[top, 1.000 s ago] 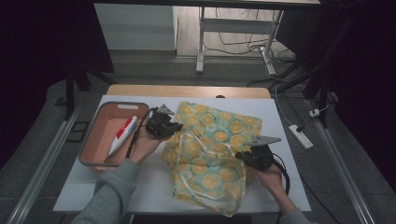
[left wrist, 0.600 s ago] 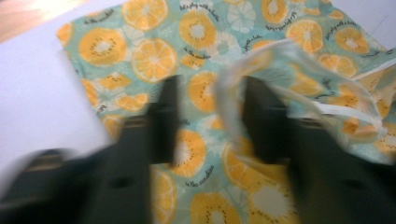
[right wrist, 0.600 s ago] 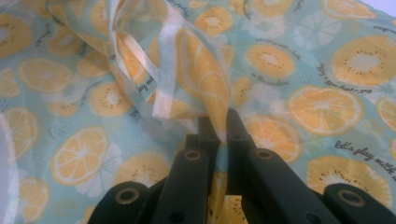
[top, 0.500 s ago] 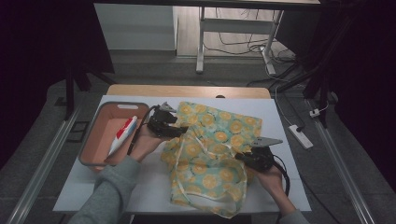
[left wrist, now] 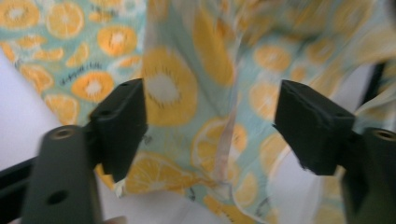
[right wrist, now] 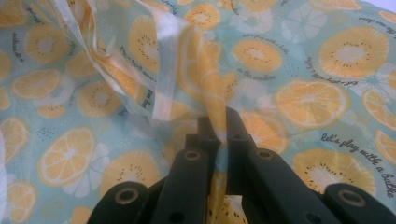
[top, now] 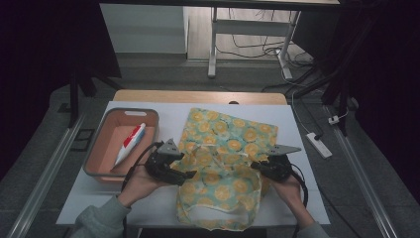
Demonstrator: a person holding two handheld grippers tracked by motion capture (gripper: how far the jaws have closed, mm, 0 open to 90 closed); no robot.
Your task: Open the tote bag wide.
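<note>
A teal cloth bag printed with orange slices lies crumpled on the white table. My left gripper is at the bag's left edge. Its jaws have just been opening and now stand wide apart. In the left gripper view the bag lies beyond the left gripper, and the pads do not press on it. My right gripper is at the bag's right side. In the right gripper view the right gripper is shut on a raised fold of the bag.
An orange tray stands at the left of the table with a white and red tube lying in it. A wooden strip runs along the far edge. A power strip lies on the floor at the right.
My left gripper let go of the bag's upper left part, opened, and moved toward the person along the bag's left edge. The right gripper stayed put.
</note>
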